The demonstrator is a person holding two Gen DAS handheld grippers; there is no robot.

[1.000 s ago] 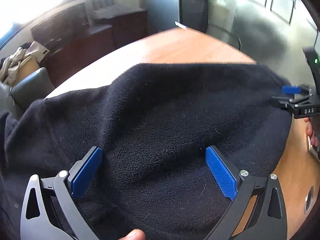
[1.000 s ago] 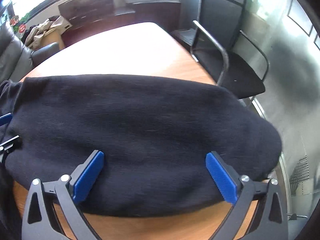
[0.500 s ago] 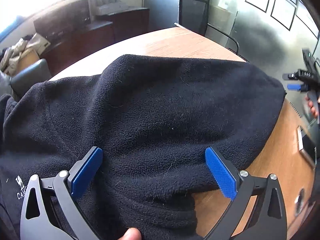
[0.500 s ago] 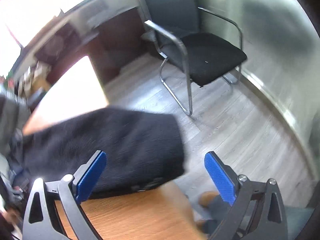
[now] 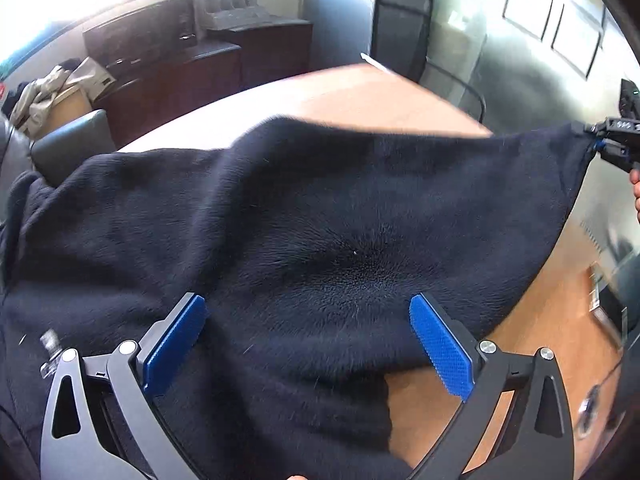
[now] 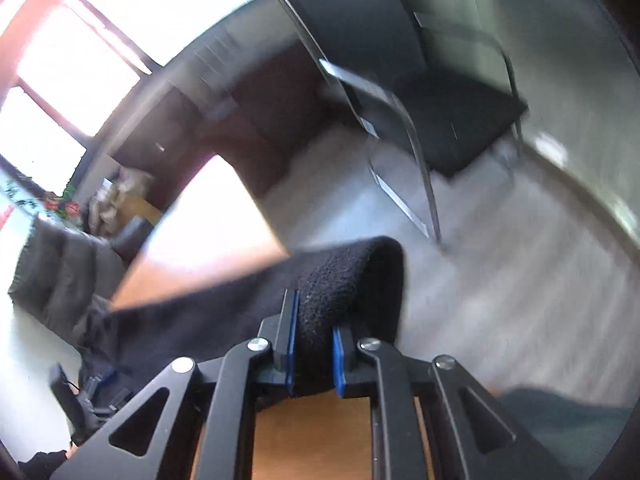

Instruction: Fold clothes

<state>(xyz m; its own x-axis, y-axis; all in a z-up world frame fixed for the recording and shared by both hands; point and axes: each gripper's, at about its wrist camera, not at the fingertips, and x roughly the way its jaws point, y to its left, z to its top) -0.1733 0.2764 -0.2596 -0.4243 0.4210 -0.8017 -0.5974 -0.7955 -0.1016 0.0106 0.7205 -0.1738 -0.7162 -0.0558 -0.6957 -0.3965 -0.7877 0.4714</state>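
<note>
Black fleece, a sweater [image 5: 304, 240], was spread over the near end of the wooden bench [image 5: 360, 92], with one corner drawn up and out to the right, clear of the bench edge. That corner was clamped by the right gripper [image 6: 314, 344]: in the right wrist view its blue-padded fingers [image 6: 291, 340] were seen closed tight on a rolled fold of the fleece [image 6: 344, 288], with the cloth trailing away to the left toward the bench. In the left wrist view the same gripper [image 5: 600, 144] was seen at the far right, pinching the raised corner, with part of a hand just behind it. The left gripper [image 5: 308, 348] was held low over the middle of the sweater with its fingers [image 5: 440, 356] spread wide and nothing between them; whether the pads touched the fleece could not be told. A bare strip of bench [image 5: 540, 320] was shown under the lifted right edge. A black chair with a metal frame [image 6: 452, 132] was seen on the grey floor beyond the bench end, much blurred. Dark wooden cabinets [image 5: 192, 68] were seen along the far wall beneath bright windows.
</note>
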